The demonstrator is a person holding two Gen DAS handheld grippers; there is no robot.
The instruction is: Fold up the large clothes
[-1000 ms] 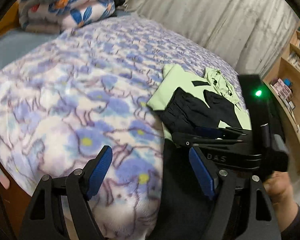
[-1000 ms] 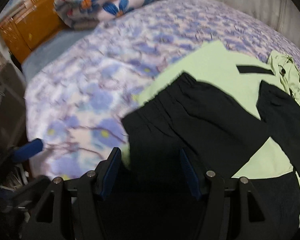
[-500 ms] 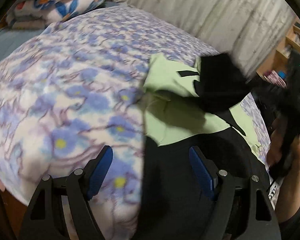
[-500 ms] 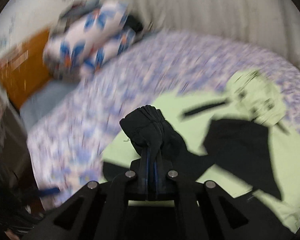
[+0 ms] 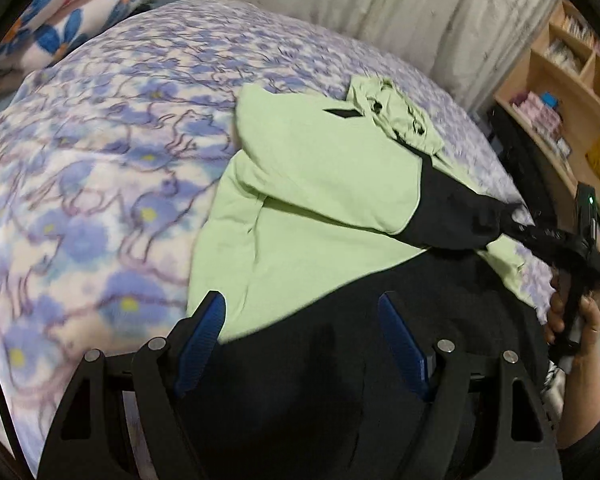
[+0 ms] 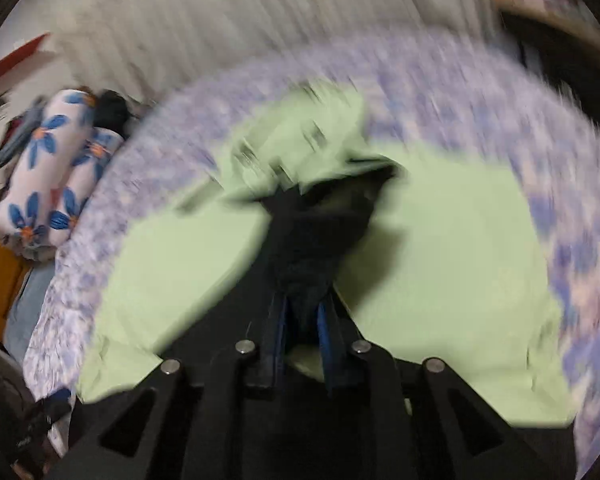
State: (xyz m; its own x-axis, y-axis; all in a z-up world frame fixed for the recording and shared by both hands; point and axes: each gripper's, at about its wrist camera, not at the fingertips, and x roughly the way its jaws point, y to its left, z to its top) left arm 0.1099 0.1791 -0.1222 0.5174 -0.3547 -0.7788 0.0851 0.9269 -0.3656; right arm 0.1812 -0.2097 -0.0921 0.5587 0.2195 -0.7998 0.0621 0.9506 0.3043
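A light green and black hoodie [image 5: 300,216] lies on the floral bed [image 5: 100,160], its hood [image 5: 392,116] bunched at the far end. My left gripper [image 5: 300,340] is open and empty above the hoodie's black hem. My right gripper [image 5: 516,226] is shut on the black cuff of a sleeve [image 5: 456,212] and holds it stretched across the body toward the right. In the blurred right wrist view the black cuff [image 6: 312,248] is pinched between the shut fingers of the right gripper [image 6: 300,320], with the green body [image 6: 440,260] beneath.
A rolled floral quilt [image 5: 72,12] lies at the head of the bed, also in the right wrist view [image 6: 56,176]. A curtain [image 5: 340,4] hangs behind. A wooden bookshelf [image 5: 568,92] stands on the right. A person's hand [image 5: 572,316] grips the right tool.
My right gripper shut on the black sleeve cuff, lifted it and swung it across the hoodie to the right. The left gripper stayed open and shifted toward the hem.
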